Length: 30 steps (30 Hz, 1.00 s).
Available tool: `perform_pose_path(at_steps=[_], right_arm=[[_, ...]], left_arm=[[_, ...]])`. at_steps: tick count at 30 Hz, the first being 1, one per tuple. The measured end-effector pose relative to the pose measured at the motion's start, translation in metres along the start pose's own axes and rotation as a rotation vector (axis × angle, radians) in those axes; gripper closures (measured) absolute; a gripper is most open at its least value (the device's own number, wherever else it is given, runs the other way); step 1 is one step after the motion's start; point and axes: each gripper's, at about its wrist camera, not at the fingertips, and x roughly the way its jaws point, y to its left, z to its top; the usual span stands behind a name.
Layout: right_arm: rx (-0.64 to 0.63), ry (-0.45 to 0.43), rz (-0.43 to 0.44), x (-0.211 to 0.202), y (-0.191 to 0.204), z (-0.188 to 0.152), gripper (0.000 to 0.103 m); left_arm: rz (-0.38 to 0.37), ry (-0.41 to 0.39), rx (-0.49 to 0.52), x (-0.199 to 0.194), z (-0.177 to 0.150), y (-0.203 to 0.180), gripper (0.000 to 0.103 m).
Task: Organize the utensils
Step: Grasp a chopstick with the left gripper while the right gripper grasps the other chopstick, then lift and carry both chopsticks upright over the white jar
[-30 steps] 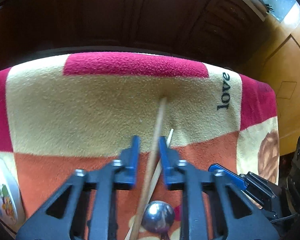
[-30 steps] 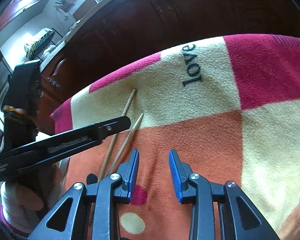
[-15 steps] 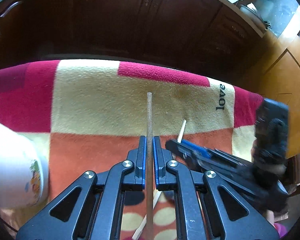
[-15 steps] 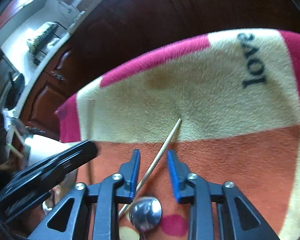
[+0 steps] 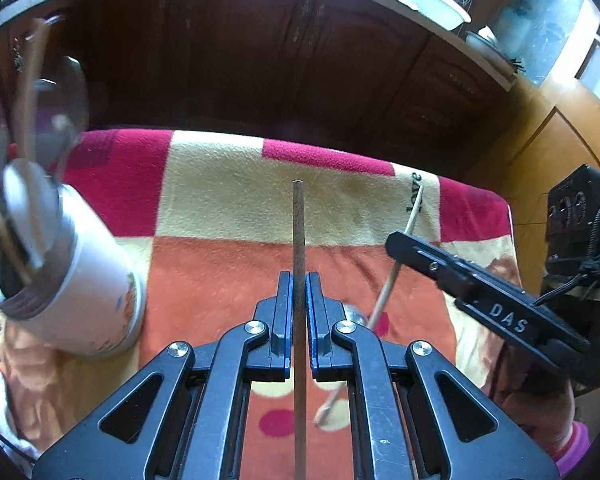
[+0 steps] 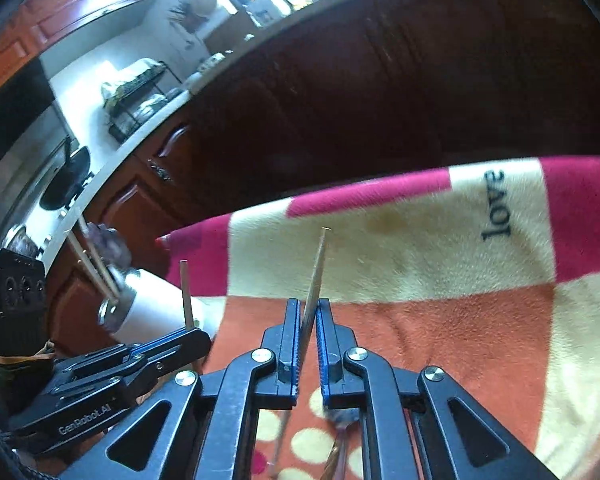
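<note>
Your left tongs (image 5: 299, 312) are pinching a dark brown chopstick (image 5: 299, 232) between their blue-lined fingers (image 5: 284, 320), the round wooden stick running straight along the tongs' axis, its blunt tip pointing ahead toward the dark wooden cabinets (image 5: 260, 60) and its rear end passing back under the black frame. Your right tongs (image 6: 309, 336) are closing on a paler, tapered chopstick (image 6: 317, 268), which is slanting slightly right of their axis; it is lying against the left blue pad (image 6: 296, 344), with a narrow gap showing on the right side, and its thin tip is pointing forward over the cream square. In the left wrist view that pale stick (image 5: 404, 240) is crossing in front of the right tongs (image 5: 404, 246), tip near the word "love". Beneath both, a fleecy blanket (image 5: 220, 200) of cream, magenta and orange squares is covering the worktop, with polka dots at the near edge. A blurred metal spoon (image 6: 342, 420) is lying just below the right tongs. To the left of the left tongs, a white cylindrical holder (image 5: 88, 280) with a metal rim is standing on the blanket, holding chopsticks and spoons (image 5: 28, 152), blurred.
</note>
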Motion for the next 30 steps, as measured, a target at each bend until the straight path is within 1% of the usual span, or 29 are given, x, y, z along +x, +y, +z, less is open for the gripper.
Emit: perform_pose_path(at_steps=[6,13,20,30], right_arm=[[-0.067,-0.038,-0.004,-0.022,0.028,-0.002,0.098],[-0.125,-0.084,0.017,-0.051,0.054,0.001,0.098],[-0.181,-0.126,0.049,-0.07,0.089,0.009,0.098],[-0.255,-0.141,0.079,-0.078,0.134,0.012,0.098]], left_arm=[[0.019,-0.048,0.022,-0.029,-0.012,-0.004,0.098],[0.015,-0.09,0.035,-0.065,-0.016,-0.004,0.098],[0.015,-0.146,0.013,-0.103,-0.012,0.012,0.098],[0.011,-0.197,-0.014,-0.153,-0.006,0.042,0.098]])
